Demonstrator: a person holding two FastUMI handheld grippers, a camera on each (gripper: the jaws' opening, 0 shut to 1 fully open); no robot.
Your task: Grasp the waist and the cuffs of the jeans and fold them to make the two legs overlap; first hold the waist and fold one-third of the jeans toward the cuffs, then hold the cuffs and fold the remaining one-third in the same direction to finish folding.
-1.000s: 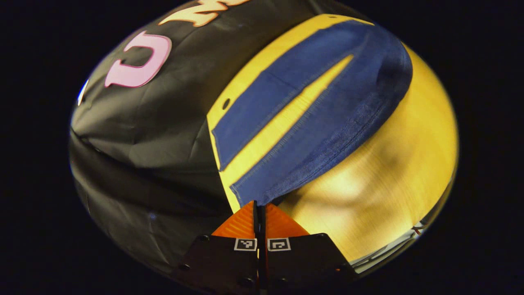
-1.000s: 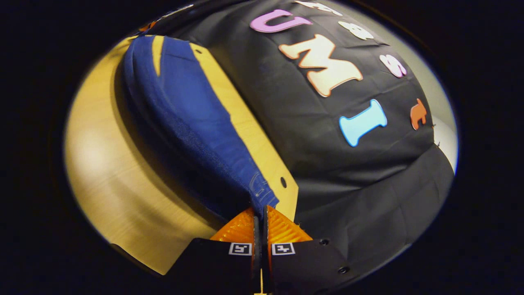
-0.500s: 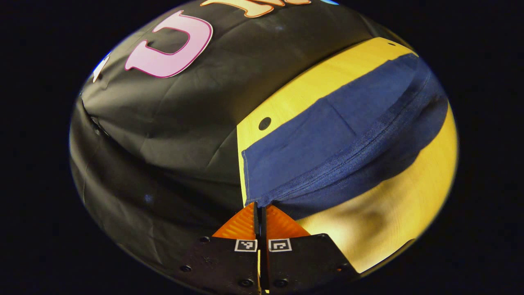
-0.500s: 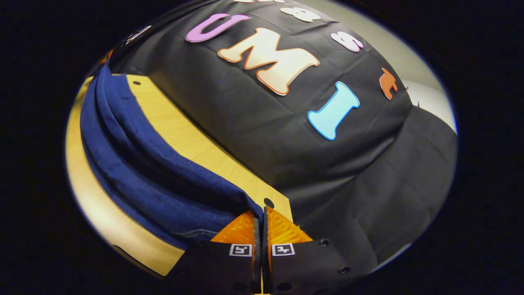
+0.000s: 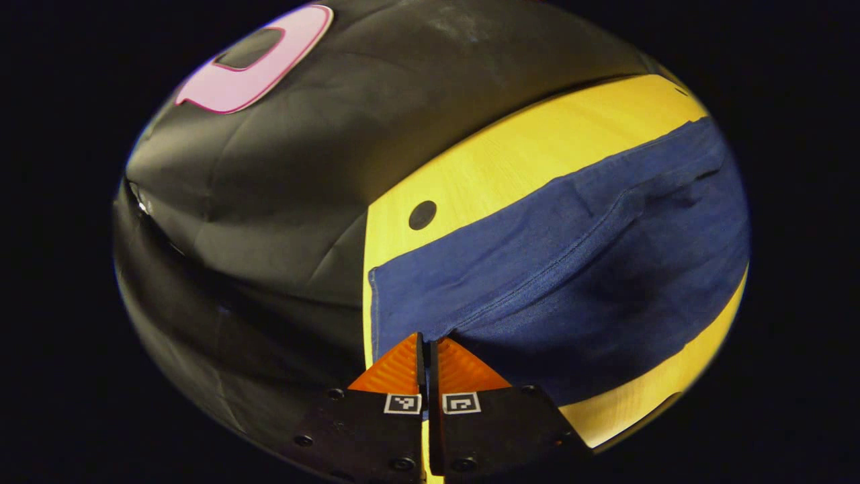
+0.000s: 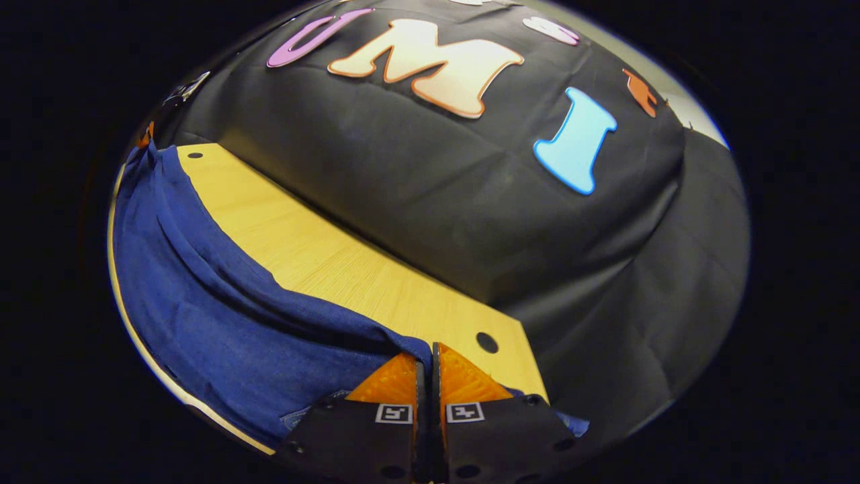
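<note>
Dark blue jeans (image 5: 571,269) lie along a yellow wooden table (image 5: 524,154), one leg laid over the other. In the left gripper view my left gripper (image 5: 425,338) is shut on the near corner of the cuff end, low over the table. In the right gripper view the jeans (image 6: 215,302) stretch away to the left, and my right gripper (image 6: 424,346) is shut on a corner of the fabric at the table's near end. The cloth sags slightly between the two grips.
The black cloth wall (image 6: 437,188) hangs right behind the table's far edge. A small round hole (image 5: 422,215) sits near the table corner, and another hole (image 6: 486,342) is beside my right gripper. Bare wood (image 6: 322,262) runs between jeans and wall.
Both grippers carried the held leg over and down onto the other leg. The gap of table between the legs has closed, and the jeans now lie lower and flatter.
</note>
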